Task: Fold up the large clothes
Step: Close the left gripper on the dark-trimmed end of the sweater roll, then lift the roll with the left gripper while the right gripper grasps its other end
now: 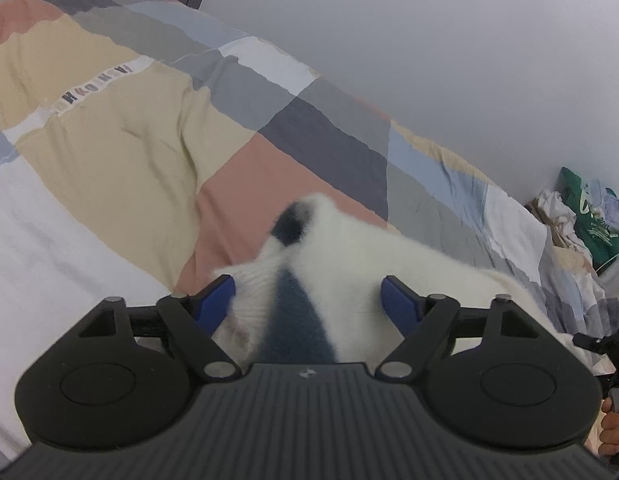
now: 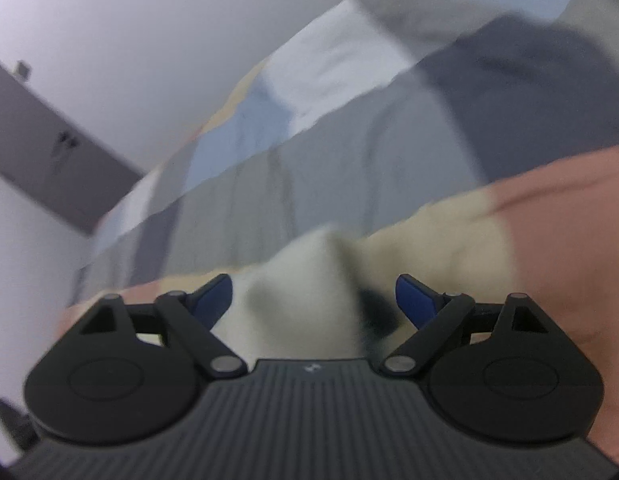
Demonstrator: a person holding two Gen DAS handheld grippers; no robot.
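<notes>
the fuzzy white garment [image 1: 349, 264] with dark navy patches is bunched up between the blue pads of the left gripper [image 1: 307, 296], whose jaws stand wide; the left pad touches the fabric, but a firm clamp cannot be told. in the blurred right wrist view the same garment [image 2: 309, 292] rises between the right gripper [image 2: 313, 298] pads, jaws apart, grip unclear. it lies on a patchwork quilt [image 1: 149, 152] of beige, pink, grey and blue covering the bed. a heap of clothes [image 1: 581, 216] sits by the wall at the far right
</notes>
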